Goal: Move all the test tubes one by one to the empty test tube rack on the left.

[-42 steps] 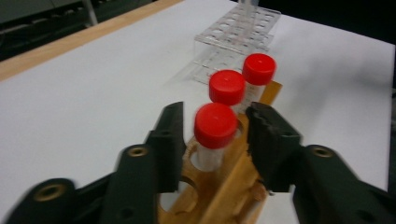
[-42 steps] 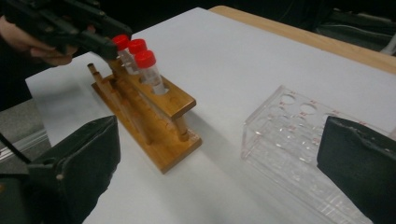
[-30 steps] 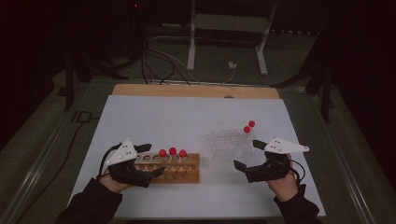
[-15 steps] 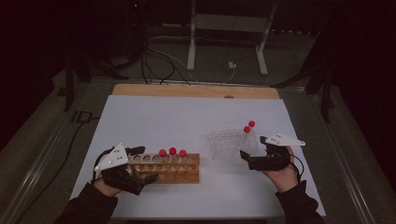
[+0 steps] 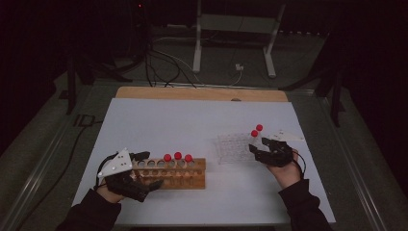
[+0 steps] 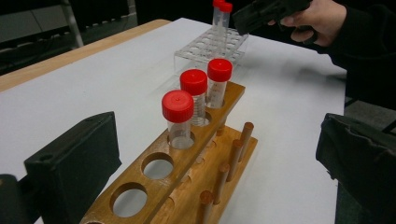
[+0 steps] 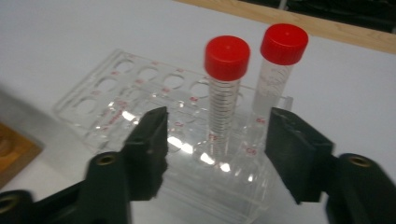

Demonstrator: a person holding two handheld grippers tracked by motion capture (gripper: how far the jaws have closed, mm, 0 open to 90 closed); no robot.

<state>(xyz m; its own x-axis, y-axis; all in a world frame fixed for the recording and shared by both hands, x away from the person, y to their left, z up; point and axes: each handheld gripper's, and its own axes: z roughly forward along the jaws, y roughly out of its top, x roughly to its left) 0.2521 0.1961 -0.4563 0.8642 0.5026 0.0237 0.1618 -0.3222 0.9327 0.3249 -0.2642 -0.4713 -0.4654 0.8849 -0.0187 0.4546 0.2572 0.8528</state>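
— On the table (image 5: pixel 159 120), where are the tubes?
— Two red-capped tubes (image 7: pixel 226 93) stand upright in the clear rack (image 7: pixel 116 93); three more sit in the wooden rack (image 6: pixel 187 163).
— The right claw (image 7: pixel 215 140)?
— Its jaws have just been closing. They straddle the clear rack's end and both tubes, pads not yet pressing.
— The left claw (image 6: pixel 210 163)?
— Open wide, either side of the wooden rack's end, gripping nothing.

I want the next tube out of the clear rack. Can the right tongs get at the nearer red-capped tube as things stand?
Probably yes. The right tongs, jaws just closing but not touching, already straddle the nearer red-capped tube in the clear rack, with nothing between.
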